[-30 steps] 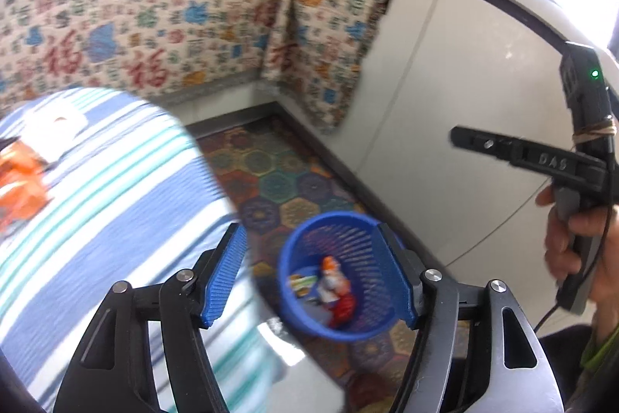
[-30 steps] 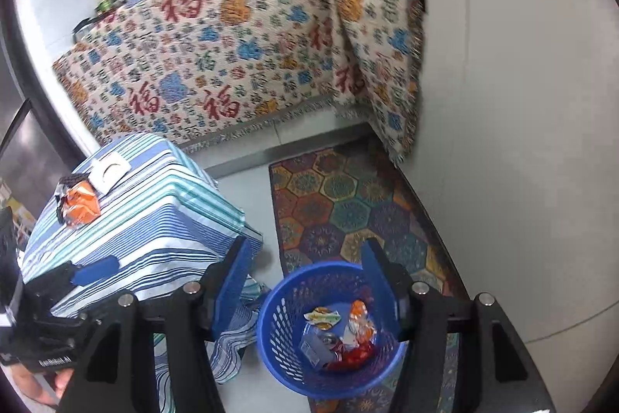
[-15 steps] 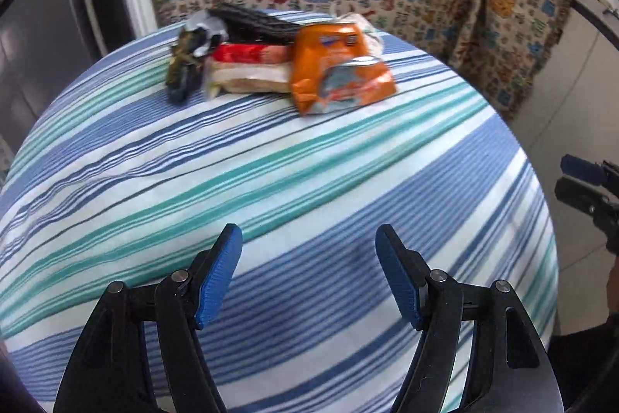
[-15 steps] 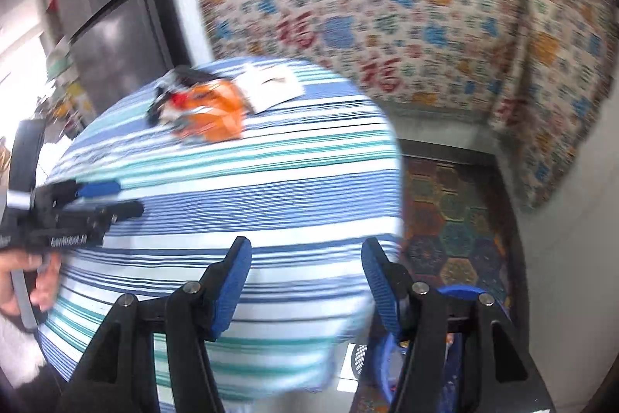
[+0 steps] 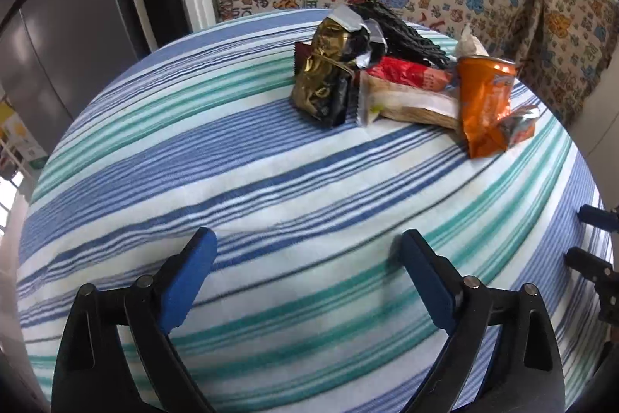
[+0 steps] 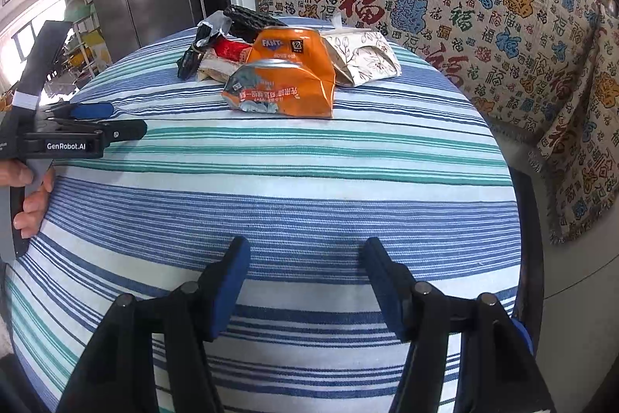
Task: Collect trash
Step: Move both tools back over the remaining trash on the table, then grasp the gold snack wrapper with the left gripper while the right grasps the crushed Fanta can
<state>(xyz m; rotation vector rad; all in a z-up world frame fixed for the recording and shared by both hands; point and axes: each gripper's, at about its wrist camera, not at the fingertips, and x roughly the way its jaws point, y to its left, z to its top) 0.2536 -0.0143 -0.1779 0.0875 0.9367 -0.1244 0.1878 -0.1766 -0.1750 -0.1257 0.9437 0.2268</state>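
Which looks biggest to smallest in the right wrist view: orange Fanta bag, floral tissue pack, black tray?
1. orange Fanta bag, largest, though nearest the camera.
2. floral tissue pack.
3. black tray, smallest; farthest and partly hidden, so unsure.

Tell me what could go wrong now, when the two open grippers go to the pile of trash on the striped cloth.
1. The crushed orange Fanta can leans on the other wrappers; pulling it may scatter them.
2. The gold and black foil wrapper is crumpled and shiny, so it could slip from the left gripper.
3. The right gripper might pinch the blue and green striped tablecloth and drag it.
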